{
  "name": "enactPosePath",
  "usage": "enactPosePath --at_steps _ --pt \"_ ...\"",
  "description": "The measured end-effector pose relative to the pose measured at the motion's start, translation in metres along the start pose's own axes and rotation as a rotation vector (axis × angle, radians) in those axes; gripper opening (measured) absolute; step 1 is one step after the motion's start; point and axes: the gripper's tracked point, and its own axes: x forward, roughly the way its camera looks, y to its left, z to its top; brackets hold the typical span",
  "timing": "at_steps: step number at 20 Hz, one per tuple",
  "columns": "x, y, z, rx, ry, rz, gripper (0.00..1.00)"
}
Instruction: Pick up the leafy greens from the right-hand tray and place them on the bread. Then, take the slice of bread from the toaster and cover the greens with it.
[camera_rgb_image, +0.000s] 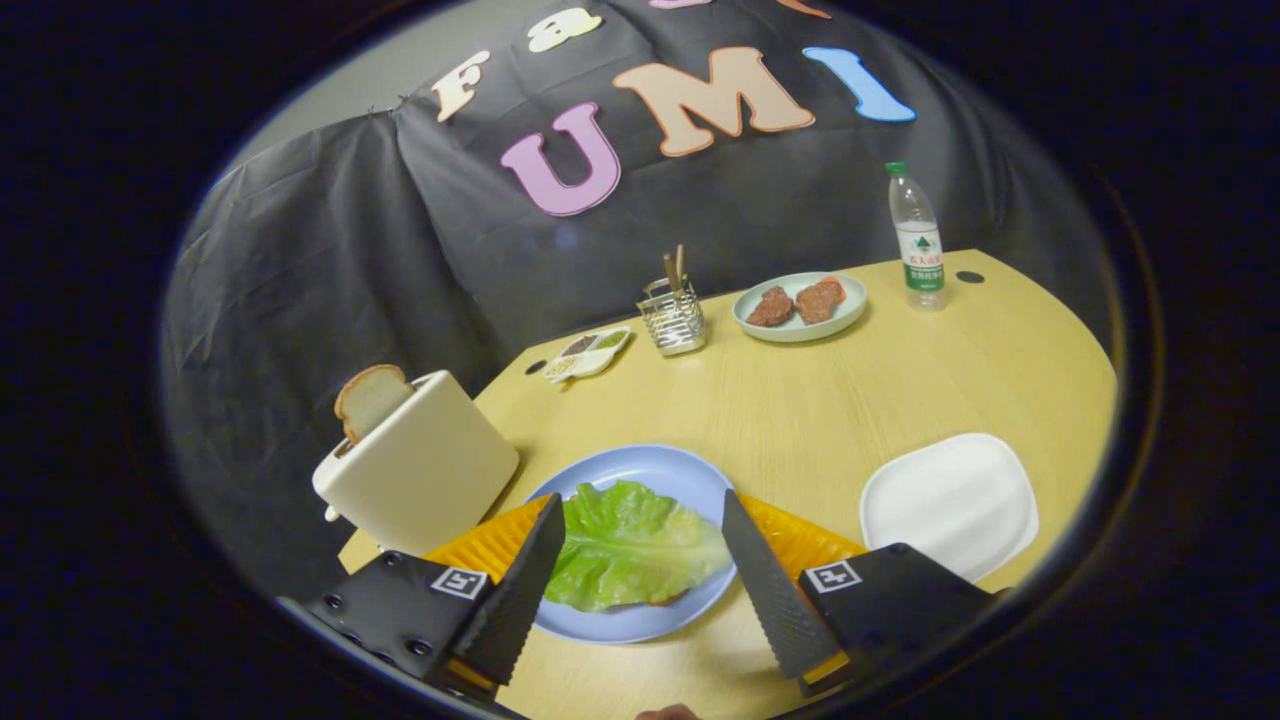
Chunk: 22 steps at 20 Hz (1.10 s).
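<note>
A green lettuce leaf (632, 545) lies on the blue plate (650, 470), covering a slice of bread whose edge peeks out at the leaf's near side. My gripper (640, 515) is open above the plate, with the leaf between its fingers (520, 590) and nothing held. Off to the left of the plate stands a cream toaster (420, 475) with a slice of bread (370, 398) sticking up out of its slot.
A white tray (950, 500) lies bare to the right of the plate. At the table's far side are a green plate of meat patties (800, 305), a wire utensil holder (673, 320), a small condiment dish (588, 352) and a water bottle (917, 240).
</note>
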Motion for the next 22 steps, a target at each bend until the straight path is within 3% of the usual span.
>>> enactPosePath --at_steps 5,18,22 --pt "-0.006 0.029 0.005 -0.022 -0.021 0.031 0.99" --pt "-0.017 0.183 0.031 -0.069 -0.069 0.294 0.99" --pt "-0.009 0.21 0.052 -0.067 -0.056 0.31 0.99"
